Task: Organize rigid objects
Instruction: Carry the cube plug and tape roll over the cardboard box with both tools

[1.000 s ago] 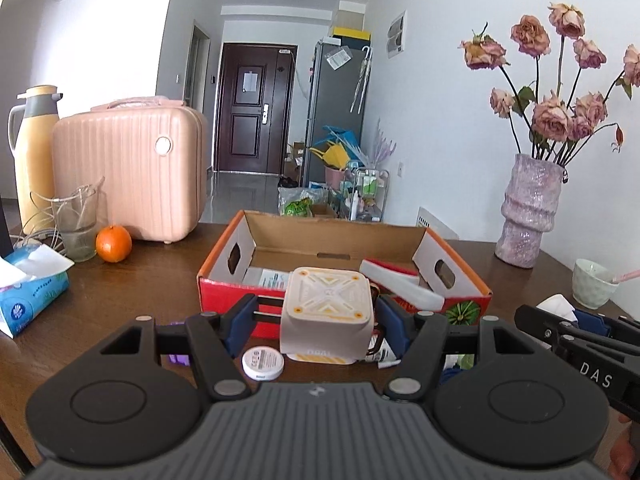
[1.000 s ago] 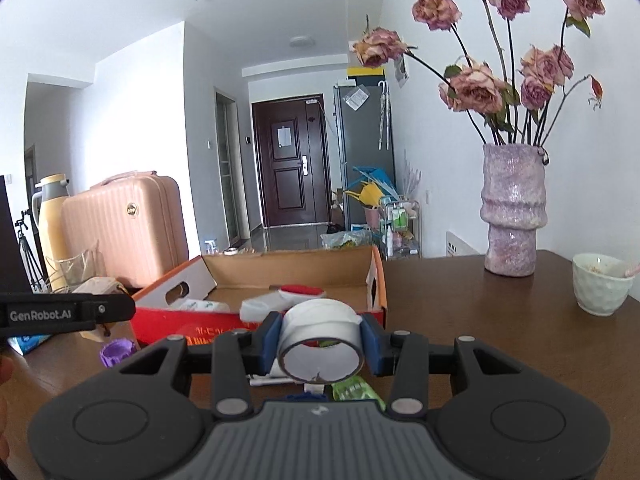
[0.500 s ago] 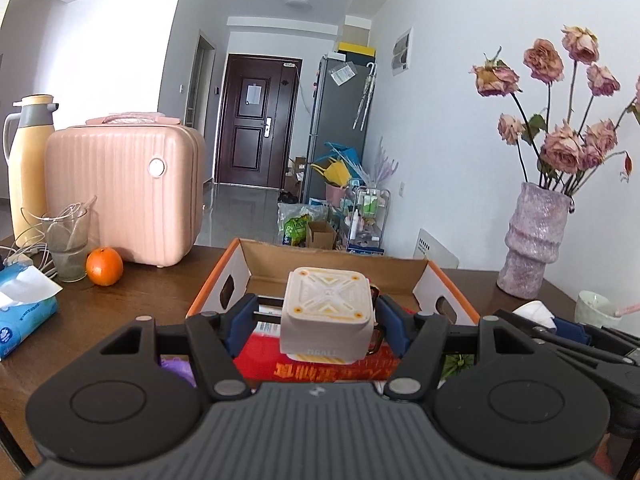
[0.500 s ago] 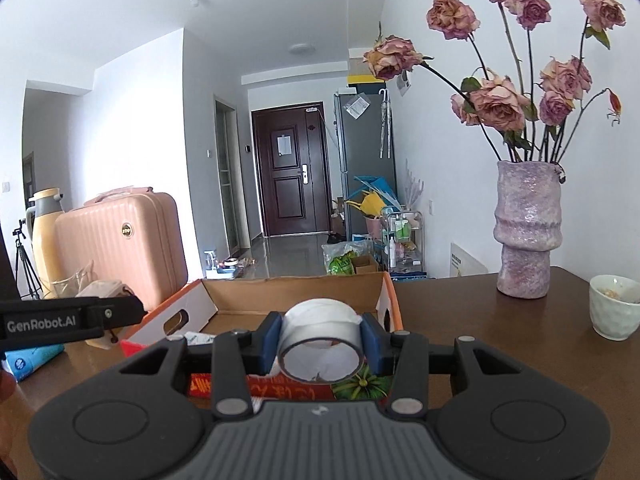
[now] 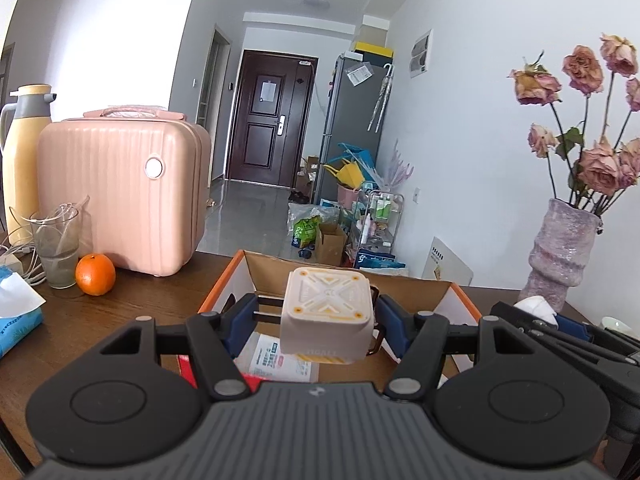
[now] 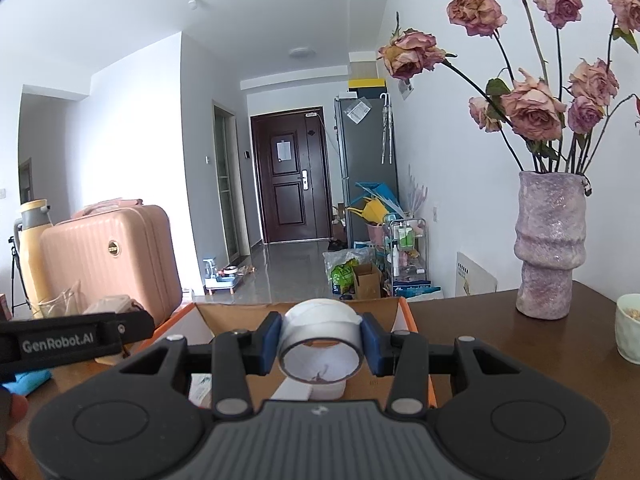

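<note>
My left gripper [image 5: 318, 322] is shut on a beige square cup-like block [image 5: 328, 300] with an orange and white cross pattern on its upturned face. It hangs over the near part of the open orange-edged cardboard box [image 5: 224, 292]. A roll of clear tape [image 6: 320, 334] sits between the blue pads of my right gripper [image 6: 321, 342], which is shut on it, above the same box [image 6: 406, 312]. Leaflets and a white packet lie on the box floor. Each gripper's arm shows at the edge of the other view.
A pink hard case [image 5: 124, 196], a yellow flask [image 5: 20, 160], a glass [image 5: 56, 248], an orange [image 5: 95, 274] and a tissue pack [image 5: 16, 320] stand left of the box. A purple vase of dried roses [image 6: 550, 244] and a white cup [image 6: 630, 328] stand on the right.
Both grippers have moved forward with their loads, from in front of the box's red front wall to above its inside. Neither grip has changed.
</note>
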